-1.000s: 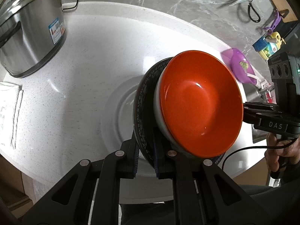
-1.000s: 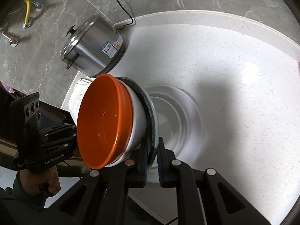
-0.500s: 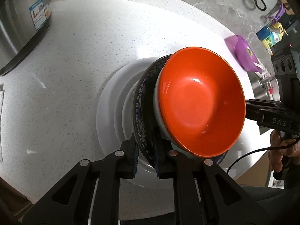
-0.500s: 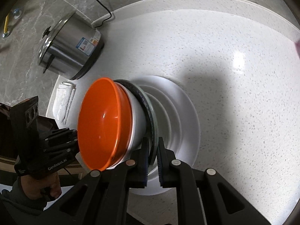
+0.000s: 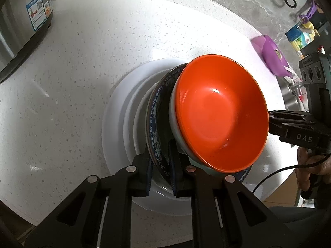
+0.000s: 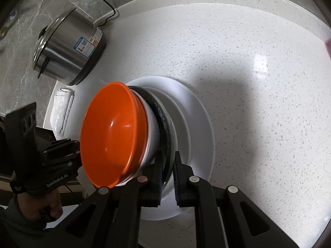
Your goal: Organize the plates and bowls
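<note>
While both grippers pinch opposite edges of the blue-patterned plate (image 5: 154,122), the load has come down toward the stack of white plates (image 5: 115,124) on the speckled counter (image 5: 82,62); a second ago the white stack looked smaller and farther below, now it fills the space right under the carried rim; the steel cooker (image 6: 68,47) has slid toward the frame edge in both views, consistent with descent. Left gripper (image 5: 160,175): pads pressed onto the patterned rim near its lower edge. Right gripper (image 6: 167,183): likewise clamped on the same rim, far side. The orange bowl (image 5: 221,113) sits nested in a white bowl (image 6: 152,128), both riding on the patterned plate; the whole load appears steeply tilted in these wrist views, though that may be camera angle. Cannot tell whether the plate's underside already touches the white stack; it looks just above or barely meeting it. Judgement: stacking step is near completion; remaining is to seat the plate level and centred, then release both sides together; uneven release could let the bowls slide.
</note>
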The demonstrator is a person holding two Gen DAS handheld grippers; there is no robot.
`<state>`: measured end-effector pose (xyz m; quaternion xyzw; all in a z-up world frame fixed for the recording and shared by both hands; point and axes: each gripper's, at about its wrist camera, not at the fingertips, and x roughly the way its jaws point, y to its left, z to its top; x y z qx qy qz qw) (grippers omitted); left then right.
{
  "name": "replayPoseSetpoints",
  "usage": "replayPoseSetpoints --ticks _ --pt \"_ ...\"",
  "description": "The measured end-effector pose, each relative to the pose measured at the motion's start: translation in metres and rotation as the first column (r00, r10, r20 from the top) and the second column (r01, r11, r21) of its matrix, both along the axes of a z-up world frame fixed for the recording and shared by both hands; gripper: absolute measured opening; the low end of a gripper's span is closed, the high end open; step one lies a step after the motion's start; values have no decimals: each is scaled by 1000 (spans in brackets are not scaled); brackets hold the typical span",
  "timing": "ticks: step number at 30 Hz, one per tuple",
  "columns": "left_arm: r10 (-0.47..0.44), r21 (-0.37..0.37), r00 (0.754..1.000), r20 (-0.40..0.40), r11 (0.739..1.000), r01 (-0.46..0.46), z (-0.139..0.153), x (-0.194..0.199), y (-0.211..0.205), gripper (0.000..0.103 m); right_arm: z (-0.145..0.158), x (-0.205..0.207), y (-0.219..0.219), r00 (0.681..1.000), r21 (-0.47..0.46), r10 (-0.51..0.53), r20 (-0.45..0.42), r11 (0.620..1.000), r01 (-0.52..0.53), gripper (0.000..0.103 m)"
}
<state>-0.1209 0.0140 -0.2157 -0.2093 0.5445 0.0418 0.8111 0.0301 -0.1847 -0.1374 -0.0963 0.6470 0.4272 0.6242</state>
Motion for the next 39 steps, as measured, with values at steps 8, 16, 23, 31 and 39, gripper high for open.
replayPoseSetpoints --ticks 8,16,23,31,39 --pt "13 24 1000 20 1000 -13 7 -7 -1 16 1 -3 -4 999 -3 -31 28 999 31 19" --pt "41 157 992 118 986 -59 48 -38 7 69 29 -3 -35 985 20 -146 96 989 145 65" --pt "77 276 952 296 947 -163 102 -78 2 69 69 -32 -66 939 58 -290 186 957 285 85" --pt "131 171 945 300 967 -188 119 -101 -35 70 109 -63 -66 902 115 -331 278 943 311 87" --pt "113 309 976 189 936 -168 124 -90 -94 70 121 -72 -69 884 147 -360 298 932 330 90"
